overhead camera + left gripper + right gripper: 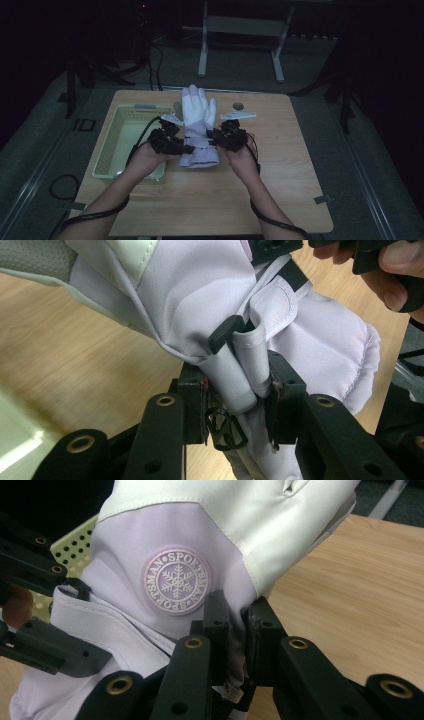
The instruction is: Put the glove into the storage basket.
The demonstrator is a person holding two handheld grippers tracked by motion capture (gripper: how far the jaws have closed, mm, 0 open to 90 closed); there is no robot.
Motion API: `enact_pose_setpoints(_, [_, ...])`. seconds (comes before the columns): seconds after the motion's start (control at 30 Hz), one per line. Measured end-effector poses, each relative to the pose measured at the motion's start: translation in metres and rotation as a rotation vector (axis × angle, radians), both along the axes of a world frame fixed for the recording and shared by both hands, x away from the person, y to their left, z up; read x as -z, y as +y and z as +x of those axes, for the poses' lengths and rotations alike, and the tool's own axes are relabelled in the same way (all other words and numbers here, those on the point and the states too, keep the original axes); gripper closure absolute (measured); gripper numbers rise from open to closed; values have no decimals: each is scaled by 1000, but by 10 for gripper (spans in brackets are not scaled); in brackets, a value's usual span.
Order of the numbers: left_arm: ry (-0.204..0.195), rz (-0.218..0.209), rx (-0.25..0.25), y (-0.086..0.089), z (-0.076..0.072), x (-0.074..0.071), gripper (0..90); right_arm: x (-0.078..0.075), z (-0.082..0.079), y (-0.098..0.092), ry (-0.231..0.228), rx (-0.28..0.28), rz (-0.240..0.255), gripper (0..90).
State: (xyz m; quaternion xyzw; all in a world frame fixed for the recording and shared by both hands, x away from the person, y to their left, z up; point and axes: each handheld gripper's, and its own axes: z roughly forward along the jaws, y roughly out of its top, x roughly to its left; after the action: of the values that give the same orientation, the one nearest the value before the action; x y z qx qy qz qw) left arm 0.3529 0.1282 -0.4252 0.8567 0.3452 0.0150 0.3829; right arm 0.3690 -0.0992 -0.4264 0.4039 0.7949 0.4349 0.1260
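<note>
A white and lilac winter glove hangs above the wooden table, fingers pointing away from me, cuff toward me. My left gripper is shut on the glove's wrist strap; in the left gripper view its pads pinch the folded lilac strap beside a black buckle. My right gripper is shut on the glove's other edge; in the right gripper view its jaws clamp lilac fabric just right of a round snowflake badge. The left gripper appears there at the left.
A pale green perforated basket stands on the table's left part, close to my left hand. A small round dark thing lies behind the glove. Metal frame legs stand on the floor beyond the table.
</note>
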Motion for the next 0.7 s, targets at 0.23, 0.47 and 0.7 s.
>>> enact_pose_setpoints(0.23, [-4, 26, 6, 32, 2, -13, 673, -8, 2, 29, -8, -21, 12, 815])
enact_pose_setpoints(0.47, [6, 22, 7, 71, 4, -19, 673, -14, 5, 64, -8, -45, 31, 816])
enact_pose_setpoints(0.7, [22, 48, -12, 105, 3, -17, 673, -10, 8, 100, -8, -71, 30, 817])
